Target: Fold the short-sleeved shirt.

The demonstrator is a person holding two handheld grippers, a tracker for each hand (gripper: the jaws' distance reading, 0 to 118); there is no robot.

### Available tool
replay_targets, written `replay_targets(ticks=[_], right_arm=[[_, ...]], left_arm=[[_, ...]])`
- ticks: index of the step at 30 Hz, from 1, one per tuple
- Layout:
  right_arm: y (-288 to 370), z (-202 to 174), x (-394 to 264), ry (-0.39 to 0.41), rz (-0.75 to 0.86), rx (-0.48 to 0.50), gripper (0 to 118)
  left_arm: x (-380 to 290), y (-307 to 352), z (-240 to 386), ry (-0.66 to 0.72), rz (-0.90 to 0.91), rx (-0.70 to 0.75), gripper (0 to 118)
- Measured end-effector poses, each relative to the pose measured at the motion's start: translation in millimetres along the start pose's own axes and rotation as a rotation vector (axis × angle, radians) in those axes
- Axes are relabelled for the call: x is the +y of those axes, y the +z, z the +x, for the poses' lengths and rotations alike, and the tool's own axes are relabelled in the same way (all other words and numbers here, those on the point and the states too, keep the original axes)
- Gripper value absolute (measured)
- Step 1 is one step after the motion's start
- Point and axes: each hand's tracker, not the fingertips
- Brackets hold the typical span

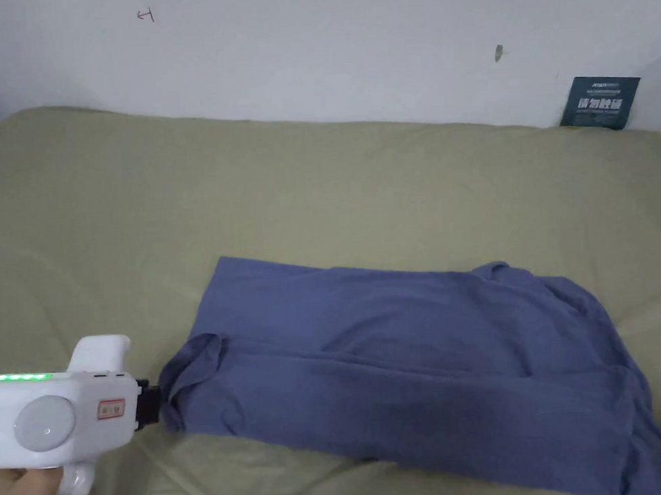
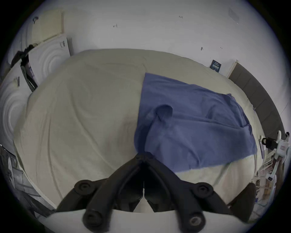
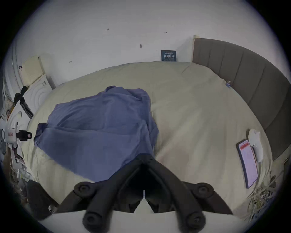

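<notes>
The left gripper [image 1: 154, 404] sits at the near left edge of the blue shirt [image 1: 421, 363], its black jaws drawn together on a bunched corner of the cloth; in the left gripper view the two jaws meet at their tips [image 2: 143, 155] right where the fabric begins, so they look clamped on the shirt, though the pinched bit itself is hidden between them. The white body of that gripper is held by a hand [image 1: 26, 492] that is cut off at the bottom corner of the head view. The right gripper [image 3: 145, 156] likewise has its jaws closed to a point at the opposite end of the shirt, with cloth running in under the tips; the contact is dark and hard to make out, but the jaws seem to press on the fabric. From the left gripper view the right gripper shows small and far off at the edge [image 2: 270, 143]. The shirt lies on a pale green bed sheet [image 1: 320, 191], folded lengthwise into a long band, wrinkled, with a sleeve opening curled up near the left end and rumpled folds at the right, where it runs out of the head view. A dark card [image 1: 600, 103] leans on the white wall [image 1: 315, 49] behind the bed. A phone [image 3: 248, 162] lies on the sheet well apart from the shirt.
</notes>
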Motion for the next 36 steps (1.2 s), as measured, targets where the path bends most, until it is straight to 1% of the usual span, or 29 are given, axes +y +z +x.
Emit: replay_targets(ticks=[1,2,3,5,6,8,9,10,11,12,13,14,15,16,17,20,21,22,23,24,25,26,27,29,34,36], right_arm=[[0.7,-2.1,-4.1,0.005,-0.005,-0.003,2],[0.7,-3.1,-7.0,0.016,-0.017,0.005,2],[0.2,-3.9,-9.3,0.018,-0.025,0.009,2],[-2.2,-5.8,-12.3,0.017,-0.035,0.016,2],[-3.1,-6.5,-13.8,0.018,-0.038,0.016,2],[-6.3,-6.5,-15.3,0.015,-0.041,0.016,2],[-7.5,-5.3,-15.9,0.011,-0.046,0.022,2],[-8.8,-4.4,-17.4,0.010,-0.050,0.022,2],[-9.9,-3.2,-18.9,0.011,-0.053,0.017,2],[-11.3,-2.4,-17.7,0.013,-0.058,0.015,2],[-11.0,0.4,-18.0,0.012,-0.072,0.027,4],[-9.9,1.6,-18.1,0.008,-0.091,0.042,32],[-10.1,1.9,-18.5,0.016,-0.093,0.037,70],[-20.9,9.2,-18.4,0.025,-0.114,0.055,91],[-25.7,11.2,-19.8,0.019,-0.129,0.075,96],[-47.9,14.5,-22.1,-0.006,-0.162,0.053,96],[-54.7,16.5,-23.6,-0.020,-0.173,0.046,93],[-59.3,19.7,-25.4,-0.042,-0.189,0.043,78],[-60.5,21.0,-26.1,-0.050,-0.182,0.058,22],[-60.3,18.5,-27.4,-0.043,-0.168,0.047,10],[-58.2,18.6,-27.8,-0.004,-0.132,0.022,10],[-52.3,14.5,-29.8,-0.017,-0.145,0.045,10],[-49.1,14.6,-29.3,-0.010,-0.146,0.048,10],[-36.7,9.9,-27.3,0.029,-0.131,0.041,10],[0.6,9.5,-27.3,-0.003,-0.093,0.065,10],[14.6,6.0,-34.5,0.025,-0.096,0.069,10]], left_arm=[[-3.7,0.3,1.1,0.000,0.005,0.000,42],[-6.4,-0.6,2.7,0.005,0.006,0.003,103],[-6.7,-3.4,3.3,0.006,0.007,0.000,118],[-5.3,-17.6,7.6,-0.017,-0.059,-0.032,117],[-3.8,-18.7,15.2,-0.013,-0.036,-0.018,117],[-0.6,-31.1,23.9,-0.024,-0.054,0.005,117],[0.9,-35.4,27.4,-0.027,-0.053,0.021,115],[0.3,-44.8,20.6,-0.033,-0.056,0.036,107],[0.6,-46.6,21.6,-0.040,-0.046,0.056,79],[1.7,-48.8,22.4,-0.048,-0.052,0.060,41],[1.3,-52.1,22.2,-0.048,-0.073,0.026,6],[3.0,-48.7,25.0,-0.020,-0.071,-0.032,7],[3.2,-48.9,28.3,-0.047,-0.080,0.012,7],[2.6,-48.8,30.7,-0.113,-0.069,0.038,7],[3.1,-49.8,30.4,-0.105,-0.069,0.036,7],[5.3,-50.8,22.8,-0.051,-0.072,0.018,7],[5.4,-50.7,21.2,-0.040,-0.071,0.015,7],[5.4,-46.3,25.3,-0.038,-0.068,0.019,7],[5.2,-45.7,26.1,-0.038,-0.069,0.018,7],[5.2,-44.6,28.0,-0.047,-0.071,0.021,7],[4.8,-43.6,29.8,-0.057,-0.071,0.025,7],[6.4,-43.5,28.6,-0.057,-0.074,0.024,7],[6.7,-42.5,29.2,-0.058,-0.075,0.025,7],[6.9,-37.4,29.7,-0.071,-0.070,0.031,7],[-3.7,-10.1,22.2,-0.067,-0.029,0.033,7],[-13.4,4.6,19.9,-0.079,-0.018,0.043,7]])
